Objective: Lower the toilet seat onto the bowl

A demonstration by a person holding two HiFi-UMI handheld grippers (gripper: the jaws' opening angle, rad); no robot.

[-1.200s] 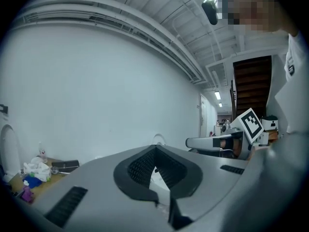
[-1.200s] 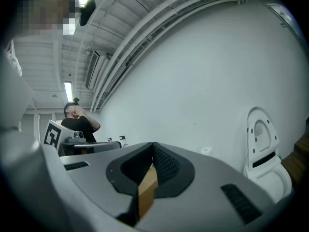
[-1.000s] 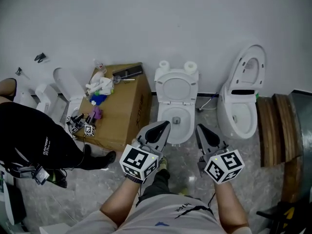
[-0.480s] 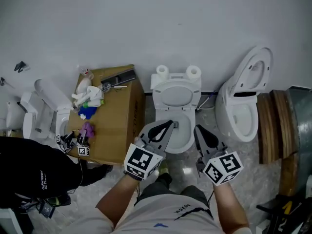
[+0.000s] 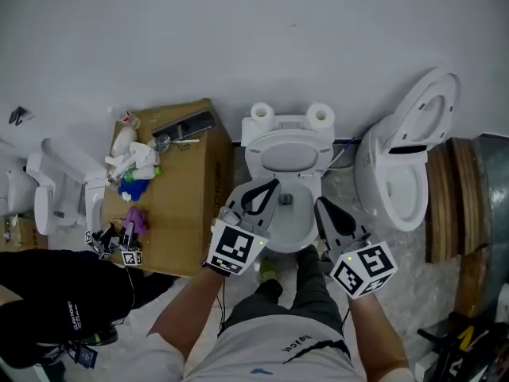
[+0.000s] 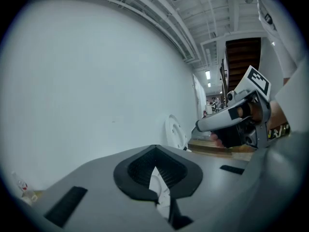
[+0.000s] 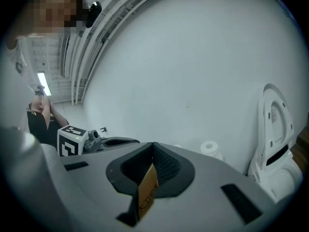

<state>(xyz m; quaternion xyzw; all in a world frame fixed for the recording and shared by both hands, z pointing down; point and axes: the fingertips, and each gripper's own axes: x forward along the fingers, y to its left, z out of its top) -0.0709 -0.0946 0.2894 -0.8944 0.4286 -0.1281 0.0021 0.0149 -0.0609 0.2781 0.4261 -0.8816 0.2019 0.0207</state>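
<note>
Toilet seat (image 5: pixel 251 151): looking raised and leaning back toward the tank (image 5: pixel 290 122) of the middle toilet, beyond both sets of fingertips and touching neither. From my steep head view it is reading as a flattened oval, so its exact tilt is escaping me.
Nearest to me: my own legs (image 5: pixel 306 281) are standing right at the foot of the bowl (image 5: pixel 297 241), taking up the floor in front.
Left gripper (image 5: pixel 273 186): hovering over the bowl's left front, fingers closing tip to tip on nothing; its body is covering that part of the rim.
Right gripper (image 5: pixel 319 204): hovering at the bowl's right front edge, fingers likewise pressing together and holding nothing.
Hidden in the gripper views: both are facing mostly bare wall. The left one is showing only a white sliver through the slit below its tips, the right one a brown sliver with print I am not managing to read. Neither is showing the seat clearly.
Room over the bowl: lying open between the fingertips and the seat.
Room to the left: a cardboard box (image 5: pixel 179 197), cluttered on top, is sitting just beside the bowl.
Room to the right: a second toilet (image 5: pixel 394 185) is standing near with its lid (image 5: pixel 436 106) up, a thin hose (image 5: pixel 342 156) running between the two.
Farthest: two paper rolls (image 5: pixel 262 114) are resting on the tank against the wall (image 5: pixel 238 38).
</note>
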